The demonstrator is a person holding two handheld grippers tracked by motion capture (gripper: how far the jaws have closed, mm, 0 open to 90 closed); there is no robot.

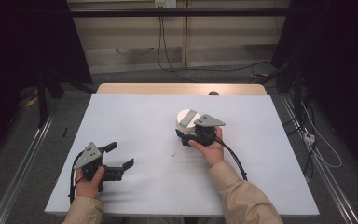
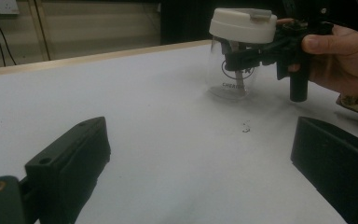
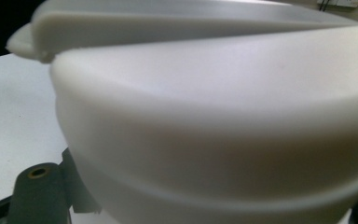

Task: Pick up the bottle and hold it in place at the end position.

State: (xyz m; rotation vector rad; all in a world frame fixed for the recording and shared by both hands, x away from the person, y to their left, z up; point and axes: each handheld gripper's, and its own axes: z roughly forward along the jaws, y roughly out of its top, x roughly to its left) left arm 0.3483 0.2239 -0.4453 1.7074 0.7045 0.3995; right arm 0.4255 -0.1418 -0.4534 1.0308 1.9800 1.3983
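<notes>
Right gripper (image 1: pixel 189 136): clamped on the clear cup (image 2: pixel 230 77) just below its white lid (image 2: pixel 243 24).
Left gripper (image 1: pixel 120 157): jaws wide, empty.
Cup: upright on the white table (image 1: pixel 135 121) — at 2 o'clock from the left gripper, well apart.
Nearer hand: right — already holding.

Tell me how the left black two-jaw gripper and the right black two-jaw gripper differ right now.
The left gripper stands open with nothing between its jaws; the right gripper is shut on the clear glass jar with the white lid. The left gripper sits near the front edge of the white table; the right gripper is farther in, at the jar. Both are black, hand-held, with a grey three-cornered plate on top.
</notes>
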